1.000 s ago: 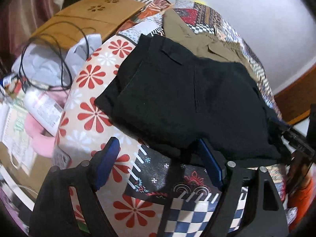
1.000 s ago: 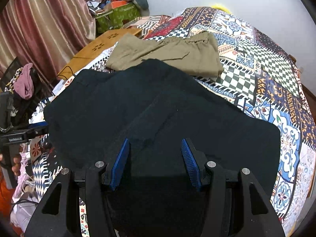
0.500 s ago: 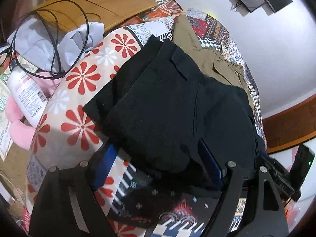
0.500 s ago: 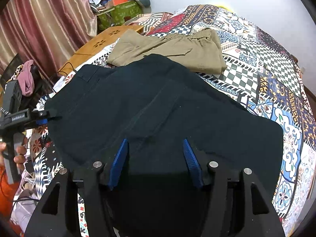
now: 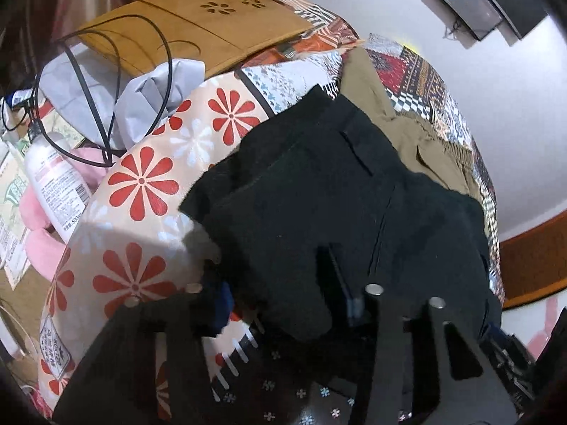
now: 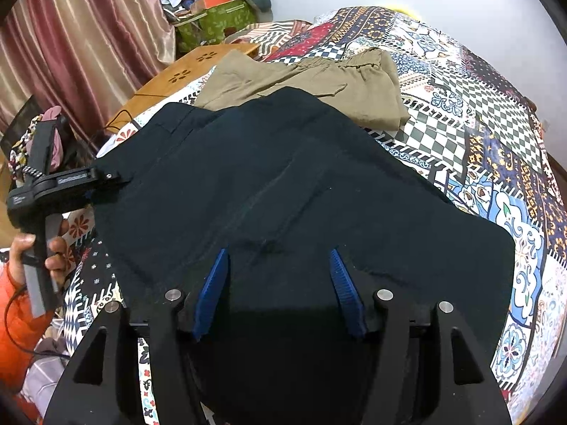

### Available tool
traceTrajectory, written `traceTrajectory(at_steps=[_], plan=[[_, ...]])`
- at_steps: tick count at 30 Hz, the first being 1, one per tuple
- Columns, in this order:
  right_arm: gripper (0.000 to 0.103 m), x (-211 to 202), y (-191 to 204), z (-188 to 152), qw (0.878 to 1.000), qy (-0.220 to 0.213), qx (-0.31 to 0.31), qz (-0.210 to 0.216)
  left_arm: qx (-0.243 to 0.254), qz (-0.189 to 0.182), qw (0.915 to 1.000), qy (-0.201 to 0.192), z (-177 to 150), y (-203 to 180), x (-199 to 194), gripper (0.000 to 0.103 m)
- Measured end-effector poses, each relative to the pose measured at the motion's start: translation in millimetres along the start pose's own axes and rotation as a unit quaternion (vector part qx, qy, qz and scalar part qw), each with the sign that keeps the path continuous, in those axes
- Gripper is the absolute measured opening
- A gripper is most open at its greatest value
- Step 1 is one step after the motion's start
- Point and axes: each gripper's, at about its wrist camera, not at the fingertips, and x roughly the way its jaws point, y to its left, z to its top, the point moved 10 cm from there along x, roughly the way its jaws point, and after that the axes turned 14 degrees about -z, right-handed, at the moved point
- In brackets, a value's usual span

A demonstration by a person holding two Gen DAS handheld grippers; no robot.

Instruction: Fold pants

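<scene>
Black pants (image 6: 283,184) lie spread on the patterned bed quilt (image 6: 496,113), also in the left wrist view (image 5: 336,194). My left gripper (image 5: 283,301) sits at the pants' near left edge, its jaws wide apart with thick folded black cloth between and over them; in the right wrist view (image 6: 117,177) it reaches in from the left onto the pants' edge. My right gripper (image 6: 280,276) is open, its blue pads (image 6: 212,283) astride the pants' near edge, cloth lying between them.
Khaki pants (image 6: 312,81) lie folded beyond the black pair, partly under them. A wooden lap table (image 5: 198,24), black cable, white bag (image 5: 149,95) and lotion bottle (image 5: 53,184) sit at the left beside the bed. A green box (image 6: 216,24) and curtain stand behind.
My left gripper has pushed forward onto the pants' edge, so black cloth now bunches between its jaws and hides the pads. The right gripper has hardly moved.
</scene>
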Motion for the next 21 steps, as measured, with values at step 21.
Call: traceTrajectory(at_steps=[21], plan=[[0.056,-37,-39,-4,0.998,-0.031,0.052,-0.009,0.24,0.095,0.9635,-0.072,5,-68,-77,0.026]])
